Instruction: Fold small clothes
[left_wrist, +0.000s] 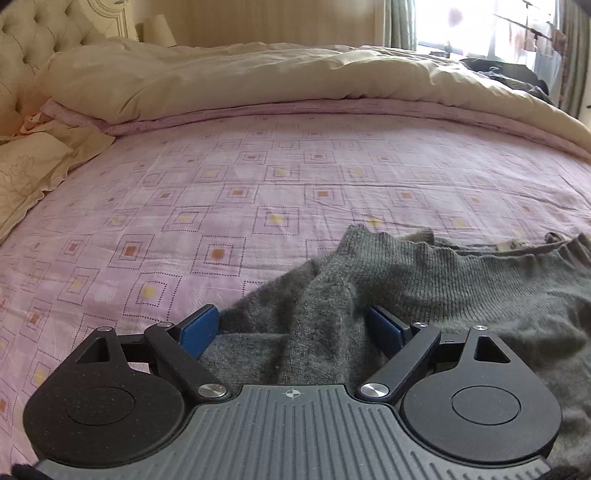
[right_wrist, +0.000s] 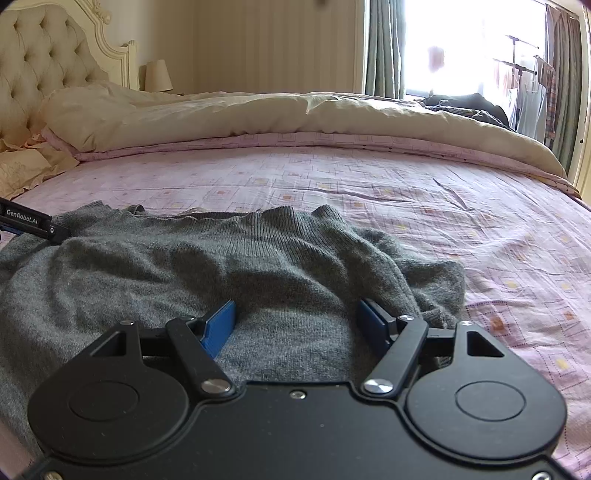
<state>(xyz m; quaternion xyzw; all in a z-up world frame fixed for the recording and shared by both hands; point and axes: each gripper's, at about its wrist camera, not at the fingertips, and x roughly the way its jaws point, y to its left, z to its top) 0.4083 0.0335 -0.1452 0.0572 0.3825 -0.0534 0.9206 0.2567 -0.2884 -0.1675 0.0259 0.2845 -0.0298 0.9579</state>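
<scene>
The grey knit sweater (right_wrist: 229, 266) is soft, limp and light; it will sag and drape from any single hold and its fuzzy surface should resist slipping between the pads. Judged from its lie, the sound places to grip are the ribbed edges and the outer corners, one per gripper, so that the panel stays taut while a fold is carried over. The garment is a fine-gauge grey wool-like knit with a ribbed band along its far edge and a rumpled, partly doubled mass at its right side; a bunched fold rises at its left end. It lies on the near part of the pink patterned bedsheet (left_wrist: 221, 177), well short of the cream duvet (left_wrist: 240, 77) heaped at the far side. The left gripper (left_wrist: 293, 332) stands wide open, its blue pads on either side of the raised fold without pressing on it. The right gripper (right_wrist: 297, 325) is also open, its pads resting apart over the flat knit, gripping nothing.
</scene>
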